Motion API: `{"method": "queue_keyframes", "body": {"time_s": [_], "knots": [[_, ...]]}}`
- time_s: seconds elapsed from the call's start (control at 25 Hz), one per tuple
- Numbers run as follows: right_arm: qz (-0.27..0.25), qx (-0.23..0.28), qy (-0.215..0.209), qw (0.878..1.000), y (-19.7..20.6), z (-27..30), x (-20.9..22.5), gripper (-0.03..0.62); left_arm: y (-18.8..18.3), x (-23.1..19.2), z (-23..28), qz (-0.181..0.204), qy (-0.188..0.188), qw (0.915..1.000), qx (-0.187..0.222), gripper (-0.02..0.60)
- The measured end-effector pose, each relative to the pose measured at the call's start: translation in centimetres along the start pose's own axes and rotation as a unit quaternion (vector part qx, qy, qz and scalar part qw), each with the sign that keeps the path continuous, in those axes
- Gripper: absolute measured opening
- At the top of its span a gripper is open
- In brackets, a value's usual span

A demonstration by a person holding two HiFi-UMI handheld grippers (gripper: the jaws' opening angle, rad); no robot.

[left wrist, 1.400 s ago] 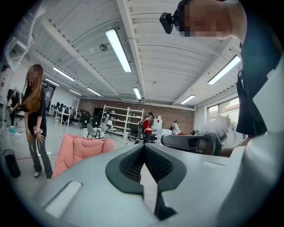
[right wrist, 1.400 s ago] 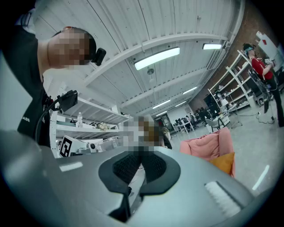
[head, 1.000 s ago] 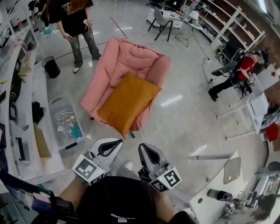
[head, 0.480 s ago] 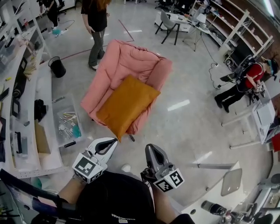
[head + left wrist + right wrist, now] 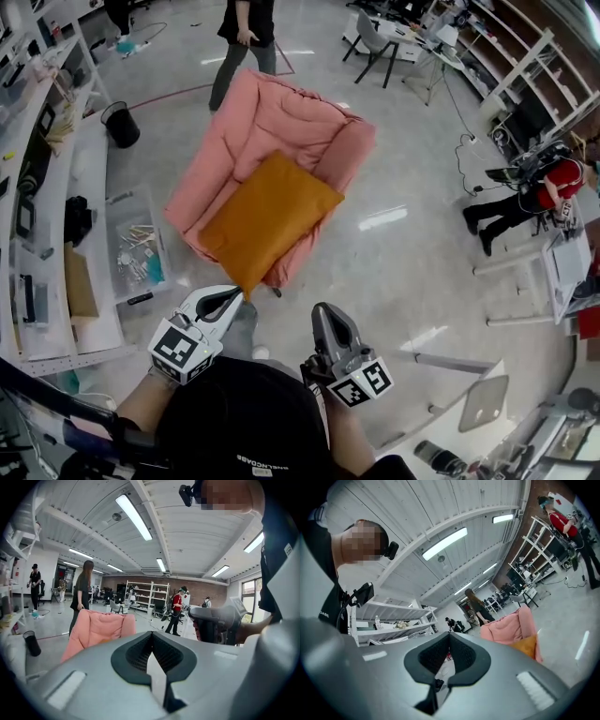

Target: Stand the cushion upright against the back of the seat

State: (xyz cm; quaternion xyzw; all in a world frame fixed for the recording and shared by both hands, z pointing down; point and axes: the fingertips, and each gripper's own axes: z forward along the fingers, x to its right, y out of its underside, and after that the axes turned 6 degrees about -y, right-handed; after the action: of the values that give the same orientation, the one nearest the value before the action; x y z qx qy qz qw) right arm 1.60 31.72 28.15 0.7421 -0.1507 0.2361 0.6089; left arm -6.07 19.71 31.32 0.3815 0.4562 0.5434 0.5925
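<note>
Head view looks steeply down; both gripper views face the armchair (image 5: 281,122)

Two grippers are carried low in front of the torso (image 5: 246,422), one in each hand. The left gripper (image 5: 225,298) is seen at the left of the head view, its tips angled toward the upper right and its jaws brought fully together, pad against pad. The right gripper (image 5: 325,315) is held near it but apart from it, pointed up the frame, and its jaws are likewise closed on themselves. The left marker cube (image 5: 180,349) and the right marker cube (image 5: 364,382) are turned toward the camera. The left forearm (image 5: 141,405) and the right forearm (image 5: 349,448) are kept bent in close to the body.
</note>
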Motion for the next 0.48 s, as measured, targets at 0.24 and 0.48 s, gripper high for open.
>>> {"method": "queue_keyframes", "body": {"time_s": [0.24, 0.48], "knots": [[-0.001, -0.029, 0.001, 1.000, -0.2, 4.8, 3.3, 0.012, -0.1, -4.6, 3.4, -0.026, -0.011, 0.9996, -0.001, 0.020], [0.003, -0.074, 0.004, 0.997, 0.1, 11.8, 8.1, 0.015, -0.2, -10.7, 7.4, -0.058, -0.021, 0.9980, -0.015, 0.025]]}}
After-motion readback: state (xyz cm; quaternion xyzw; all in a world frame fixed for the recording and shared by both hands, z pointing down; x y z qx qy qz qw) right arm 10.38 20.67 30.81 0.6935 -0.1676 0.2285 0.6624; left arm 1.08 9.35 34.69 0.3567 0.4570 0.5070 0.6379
